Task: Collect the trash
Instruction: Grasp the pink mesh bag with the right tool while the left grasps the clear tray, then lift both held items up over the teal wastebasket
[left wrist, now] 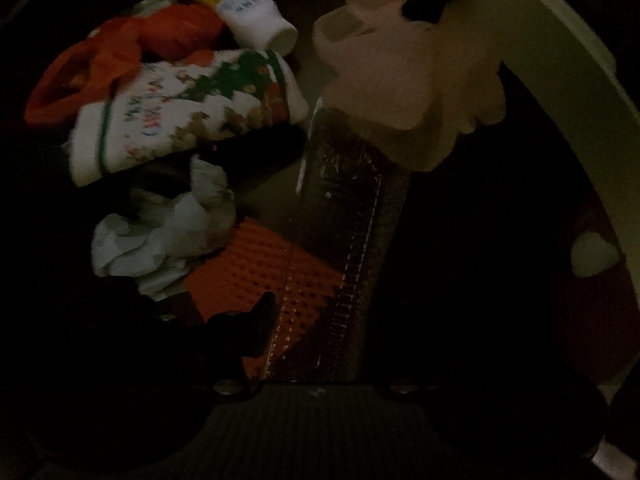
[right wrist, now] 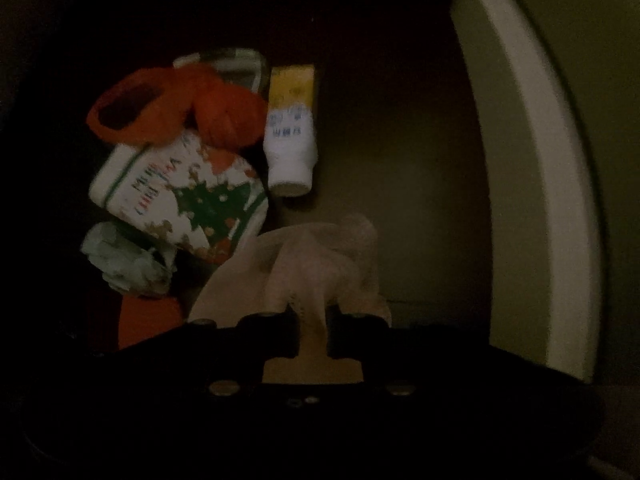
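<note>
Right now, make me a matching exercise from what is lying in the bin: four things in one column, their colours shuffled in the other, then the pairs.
Things:
1. paper cup
2. small bottle
3. crumpled paper
4. plastic bag

Colours:
A. red
B. white with a yellow end
C. pale grey-white
D. white with a green Christmas tree

Pairs: 1-D, 2-B, 3-C, 4-A

Right hand-held gripper points steeply down, jaws nearly closed, pinching something pale. Left hand-held gripper points straight down; jaw state unclear.
</note>
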`<state>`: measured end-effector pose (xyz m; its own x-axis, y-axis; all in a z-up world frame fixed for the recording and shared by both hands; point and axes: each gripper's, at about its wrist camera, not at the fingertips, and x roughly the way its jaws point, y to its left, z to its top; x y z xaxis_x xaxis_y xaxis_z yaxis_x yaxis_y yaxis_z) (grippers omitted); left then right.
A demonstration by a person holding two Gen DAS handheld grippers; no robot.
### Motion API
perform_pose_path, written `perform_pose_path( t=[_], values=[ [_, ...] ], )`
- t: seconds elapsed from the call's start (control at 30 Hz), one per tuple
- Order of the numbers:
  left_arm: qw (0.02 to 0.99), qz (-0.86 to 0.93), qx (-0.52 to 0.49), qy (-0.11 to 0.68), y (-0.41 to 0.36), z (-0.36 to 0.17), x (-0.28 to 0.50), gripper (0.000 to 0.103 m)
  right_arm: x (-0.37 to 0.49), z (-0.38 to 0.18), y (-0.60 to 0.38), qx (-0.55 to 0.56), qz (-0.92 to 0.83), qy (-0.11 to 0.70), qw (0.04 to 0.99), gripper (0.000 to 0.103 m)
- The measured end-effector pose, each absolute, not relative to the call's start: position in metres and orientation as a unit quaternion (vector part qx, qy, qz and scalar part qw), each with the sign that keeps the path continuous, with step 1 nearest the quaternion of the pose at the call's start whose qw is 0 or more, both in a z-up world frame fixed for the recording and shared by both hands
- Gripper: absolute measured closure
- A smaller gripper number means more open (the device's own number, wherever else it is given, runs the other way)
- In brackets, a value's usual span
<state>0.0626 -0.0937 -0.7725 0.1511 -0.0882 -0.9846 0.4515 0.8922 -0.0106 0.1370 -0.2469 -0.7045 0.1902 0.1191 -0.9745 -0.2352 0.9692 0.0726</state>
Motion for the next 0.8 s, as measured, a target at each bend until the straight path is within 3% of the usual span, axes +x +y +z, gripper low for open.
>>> perform_pose_path(
  t=[0.23,0.8],
  values=[
    [0.772,-0.145,0.082,0.613,-0.071,-0.693,0.07,0.06,0.141,-0.627,-0.248,-0.039,0.099,0.6,0.793,0.094],
    [0.845,-0.065,0.017,0.53,0.023,-0.39,0.159,0.059,0.205,-0.343,-0.216,-0.04,0.125,0.49,0.862,0.094]
  ],
)
